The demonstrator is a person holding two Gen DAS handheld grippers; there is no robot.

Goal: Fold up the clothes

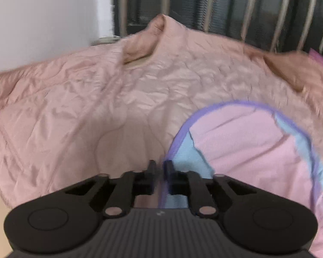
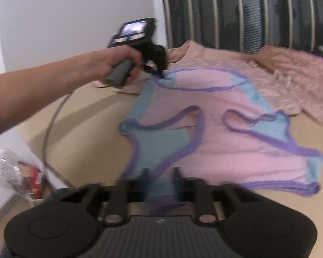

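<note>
In the right wrist view, a plastic bag (image 2: 17,173) of packets sits at the lower left of the frame on the floor, beside the edge of the tan table (image 2: 79,129). Above it, the person's left hand (image 2: 118,63) reaches in from the left, holding the left gripper (image 2: 159,74), whose jaws are pinched narrow on the purple-trimmed far edge of the pink and blue garment (image 2: 226,142). The garment lies spread across the middle of the frame on the table. At the bottom centre, the right gripper (image 2: 159,175) has its jaws closed on the garment's near blue edge. A peach jacket (image 2: 290,79) lies crumpled behind, at the upper right.

In the left wrist view, the jacket (image 1: 97,107) fills the left and centre. At the bottom centre the left gripper (image 1: 160,167) nips the purple trim; the garment (image 1: 247,150) curves off to the lower right.
</note>
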